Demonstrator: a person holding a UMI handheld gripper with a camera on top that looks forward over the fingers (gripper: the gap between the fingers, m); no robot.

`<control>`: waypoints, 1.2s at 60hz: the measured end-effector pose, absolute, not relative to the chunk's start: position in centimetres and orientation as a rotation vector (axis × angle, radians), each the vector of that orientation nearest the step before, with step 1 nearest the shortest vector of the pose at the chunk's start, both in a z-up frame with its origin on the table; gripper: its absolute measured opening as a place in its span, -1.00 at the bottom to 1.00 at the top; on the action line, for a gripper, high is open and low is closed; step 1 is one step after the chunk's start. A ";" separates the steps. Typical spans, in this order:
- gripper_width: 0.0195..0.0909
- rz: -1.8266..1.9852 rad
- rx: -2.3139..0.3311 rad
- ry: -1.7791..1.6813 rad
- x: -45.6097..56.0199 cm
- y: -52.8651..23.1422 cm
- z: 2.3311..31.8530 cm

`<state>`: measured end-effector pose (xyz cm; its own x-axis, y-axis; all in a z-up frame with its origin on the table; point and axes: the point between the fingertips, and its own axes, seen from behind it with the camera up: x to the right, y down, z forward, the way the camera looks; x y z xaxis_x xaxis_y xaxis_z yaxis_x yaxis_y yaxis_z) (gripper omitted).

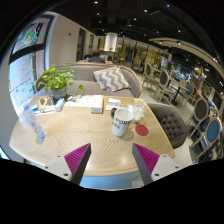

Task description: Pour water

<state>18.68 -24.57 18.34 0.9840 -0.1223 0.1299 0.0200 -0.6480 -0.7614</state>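
A white paper cup (122, 121) with dark print stands upright on the light wooden table (80, 135), right of its middle and beyond my fingers. Near the table's left edge is a clear bottle (37, 126). My gripper (112, 152) hovers over the near part of the table, open, with only bare tabletop between its magenta pads (76, 157). Both the cup and the bottle are well ahead of the fingertips and apart from them.
A small red coaster (141, 129) lies right of the cup. Books (98, 103) and a potted plant (55, 80) sit at the table's far side. A grey chair (171, 122) stands to the right, a sofa with a patterned cushion (112, 79) behind.
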 end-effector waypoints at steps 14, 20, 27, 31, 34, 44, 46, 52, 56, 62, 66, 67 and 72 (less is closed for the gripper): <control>0.85 -0.180 -2.285 0.053 15.9 -25.2 18.1; 0.85 -0.173 -2.296 0.018 13.3 -25.4 17.3; 0.85 -0.106 -2.308 -0.009 8.2 -25.7 15.8; 0.86 -0.058 -2.313 -0.024 4.7 -26.1 14.9; 0.86 -0.027 -2.316 -0.040 1.8 -26.4 14.2; 0.86 0.076 -2.262 -0.119 -7.7 -25.6 13.5; 0.86 0.089 -2.242 -0.132 -9.4 -25.0 13.5; 0.87 0.133 -2.192 -0.165 -13.9 -22.4 13.0; 0.87 0.142 -2.147 -0.176 -15.9 -20.0 12.7; 0.86 0.131 -2.115 -0.172 -17.7 -16.2 11.3; 0.87 0.126 -2.099 -0.159 -18.3 -13.8 10.1; 0.87 0.122 -2.098 -0.155 -18.4 -13.3 9.8; 0.86 0.125 -2.069 -0.135 -19.0 -10.8 8.7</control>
